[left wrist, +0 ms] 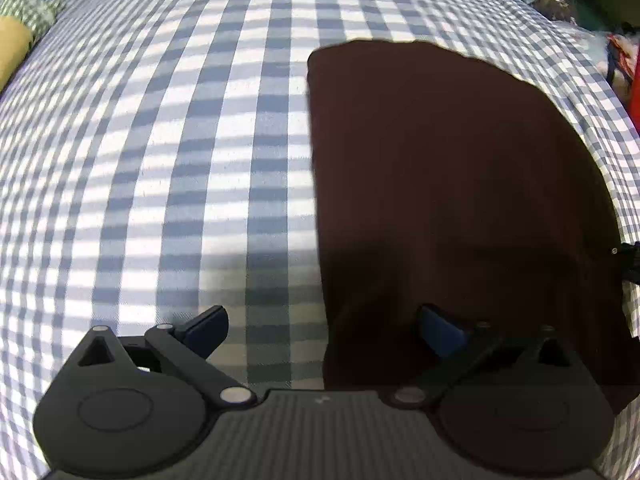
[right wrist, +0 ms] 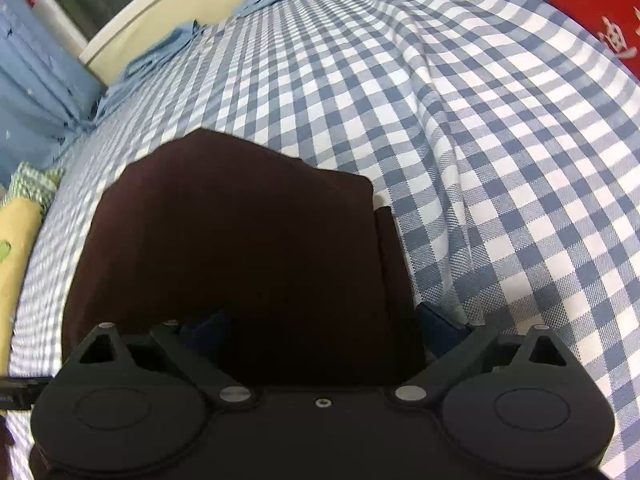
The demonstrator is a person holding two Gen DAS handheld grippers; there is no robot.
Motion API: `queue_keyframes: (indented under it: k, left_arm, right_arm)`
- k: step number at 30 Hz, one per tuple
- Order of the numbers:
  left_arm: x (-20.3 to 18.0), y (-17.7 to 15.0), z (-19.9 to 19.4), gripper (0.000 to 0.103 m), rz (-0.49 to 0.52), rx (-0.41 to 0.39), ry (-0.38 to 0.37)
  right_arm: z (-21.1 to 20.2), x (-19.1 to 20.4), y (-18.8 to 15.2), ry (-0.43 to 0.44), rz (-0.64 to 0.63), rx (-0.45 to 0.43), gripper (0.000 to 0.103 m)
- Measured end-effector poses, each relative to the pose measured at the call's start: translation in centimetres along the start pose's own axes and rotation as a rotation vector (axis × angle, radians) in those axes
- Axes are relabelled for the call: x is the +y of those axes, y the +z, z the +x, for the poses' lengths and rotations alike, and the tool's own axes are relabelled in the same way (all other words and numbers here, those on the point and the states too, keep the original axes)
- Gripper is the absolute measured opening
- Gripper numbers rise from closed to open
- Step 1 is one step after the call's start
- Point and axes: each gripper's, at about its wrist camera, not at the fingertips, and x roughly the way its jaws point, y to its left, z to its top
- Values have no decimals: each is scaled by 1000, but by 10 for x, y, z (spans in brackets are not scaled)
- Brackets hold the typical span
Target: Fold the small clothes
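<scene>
A dark maroon garment (left wrist: 460,184) lies folded flat on a blue-and-white checked bedsheet (left wrist: 160,160). My left gripper (left wrist: 322,326) is open over its near left edge: the left finger hangs above the sheet, the right finger above the cloth. In the right wrist view the same garment (right wrist: 240,240) fills the centre, with a narrow folded strip along its right side. My right gripper (right wrist: 324,328) is open and straddles the near right corner, its left finger over dark cloth, its right finger over the sheet. Nothing is held.
A yellow item (right wrist: 16,256) and a green checked cloth (right wrist: 34,184) lie at the left edge of the bed. Light blue fabric (right wrist: 168,48) is bunched along the cream bed frame (right wrist: 160,4). A red object (right wrist: 592,4) stands at the far right.
</scene>
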Motion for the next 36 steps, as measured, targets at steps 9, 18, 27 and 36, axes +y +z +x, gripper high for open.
queue_keyframes:
  k: [9,18,27,36]
  left_arm:
    - [12,18,17,103,-71,61,-60]
    - [19,16,27,103,-133,115,-91]
    - [18,17,28,103,-139,119,-87]
    - [25,17,19,103,-174,53,-97]
  right_arm:
    - [0,1,-1,23,-17,29,102]
    - [3,3,-3,19,-29,30,102]
    - [4,3,-5,18,-29,17,102]
    - [4,3,-3,3,-22,31,98]
